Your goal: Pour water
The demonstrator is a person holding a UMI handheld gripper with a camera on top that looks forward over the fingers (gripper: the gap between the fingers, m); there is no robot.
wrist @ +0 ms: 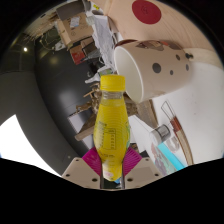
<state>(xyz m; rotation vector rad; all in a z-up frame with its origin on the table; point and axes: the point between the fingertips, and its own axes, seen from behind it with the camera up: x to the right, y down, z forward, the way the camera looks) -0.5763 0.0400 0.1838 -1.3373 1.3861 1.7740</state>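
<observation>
A yellow plastic bottle (111,120) with a yellow cap is held between my fingers, tilted so that its neck points at a white mug (155,67) just beyond it. The cap is close to the mug's rim. The mug lies tilted in view, its open mouth toward the bottle. My gripper (111,165) is shut on the bottle's lower body, with the pink pads (92,160) pressing on both sides. Whether any liquid is flowing cannot be seen.
A light table surface (160,25) with a red round patch (146,11) lies beyond the mug. A dark round surface (45,85) and several small objects sit to the left. A blue-edged item (170,152) lies to the right of the fingers.
</observation>
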